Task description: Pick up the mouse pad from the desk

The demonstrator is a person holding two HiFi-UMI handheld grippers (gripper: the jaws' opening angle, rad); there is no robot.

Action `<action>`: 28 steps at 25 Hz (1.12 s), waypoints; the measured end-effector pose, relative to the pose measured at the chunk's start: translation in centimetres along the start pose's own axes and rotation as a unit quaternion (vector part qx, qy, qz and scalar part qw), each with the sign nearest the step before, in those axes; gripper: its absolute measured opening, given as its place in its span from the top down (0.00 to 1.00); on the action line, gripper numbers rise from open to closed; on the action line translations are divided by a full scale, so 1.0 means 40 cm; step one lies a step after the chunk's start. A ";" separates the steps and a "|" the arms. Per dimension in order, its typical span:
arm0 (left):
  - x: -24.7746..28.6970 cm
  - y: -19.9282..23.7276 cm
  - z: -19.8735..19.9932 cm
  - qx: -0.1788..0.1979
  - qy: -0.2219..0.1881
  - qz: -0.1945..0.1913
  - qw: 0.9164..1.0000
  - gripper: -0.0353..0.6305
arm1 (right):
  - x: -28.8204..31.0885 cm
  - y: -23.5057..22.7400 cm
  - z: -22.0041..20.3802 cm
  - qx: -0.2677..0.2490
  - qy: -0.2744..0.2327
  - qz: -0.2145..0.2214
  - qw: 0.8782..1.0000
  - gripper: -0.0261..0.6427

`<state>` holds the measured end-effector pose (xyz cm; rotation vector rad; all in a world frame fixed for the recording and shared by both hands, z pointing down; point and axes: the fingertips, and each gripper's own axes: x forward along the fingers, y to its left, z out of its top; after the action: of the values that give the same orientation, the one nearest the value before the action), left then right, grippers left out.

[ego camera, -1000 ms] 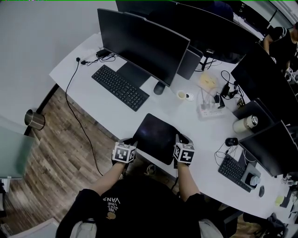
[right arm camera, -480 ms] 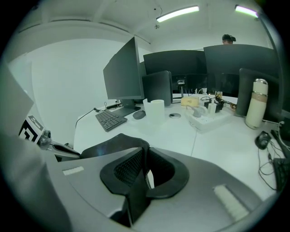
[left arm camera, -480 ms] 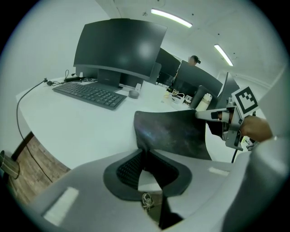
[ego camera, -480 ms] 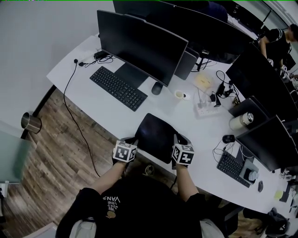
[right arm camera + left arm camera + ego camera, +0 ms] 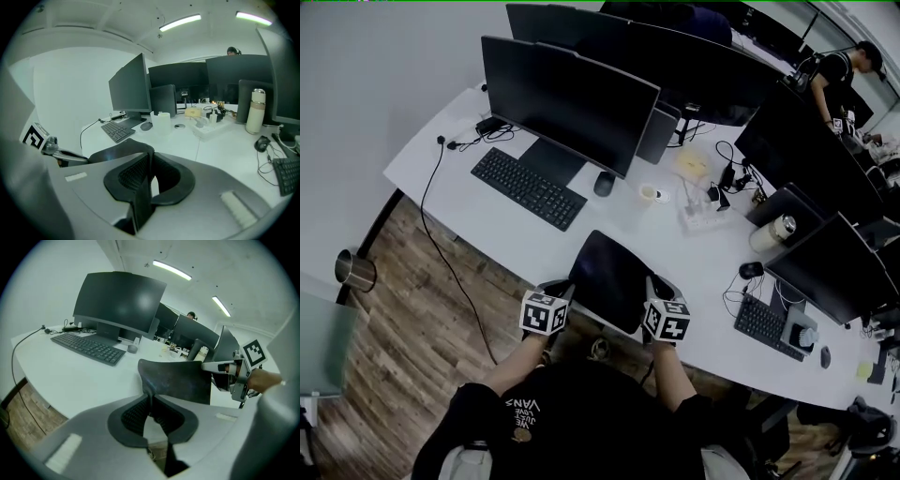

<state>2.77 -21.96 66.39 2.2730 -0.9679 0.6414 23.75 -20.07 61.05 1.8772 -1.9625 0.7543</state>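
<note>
Pinching the mouse pad between my left gripper and right gripper at its near corners, I am holding it raised over the front edge of the desk; both pairs of jaws have just been closing.

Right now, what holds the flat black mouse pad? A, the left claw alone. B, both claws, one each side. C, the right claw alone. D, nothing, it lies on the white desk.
B: the left claw, whose jaws have just been closing, and the right claw each pinch an edge of the flat black mouse pad.
</note>
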 end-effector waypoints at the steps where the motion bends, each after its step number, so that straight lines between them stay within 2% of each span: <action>1: -0.010 0.000 0.004 0.000 -0.005 -0.003 1.000 0.89 | -0.011 0.005 0.002 0.003 -0.004 -0.002 1.000 0.90; 13: -0.168 0.026 0.071 0.019 -0.066 -0.045 0.997 0.89 | -0.147 0.130 0.053 0.027 -0.074 -0.015 0.997 0.90; 28: -0.334 0.086 0.101 0.049 -0.115 -0.088 0.988 0.89 | -0.240 0.304 0.039 0.049 -0.122 -0.025 0.991 0.90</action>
<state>-7.32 -20.22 56.31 2.5276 -0.8417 0.3651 12.72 -13.14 52.50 2.1593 -2.0446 0.6431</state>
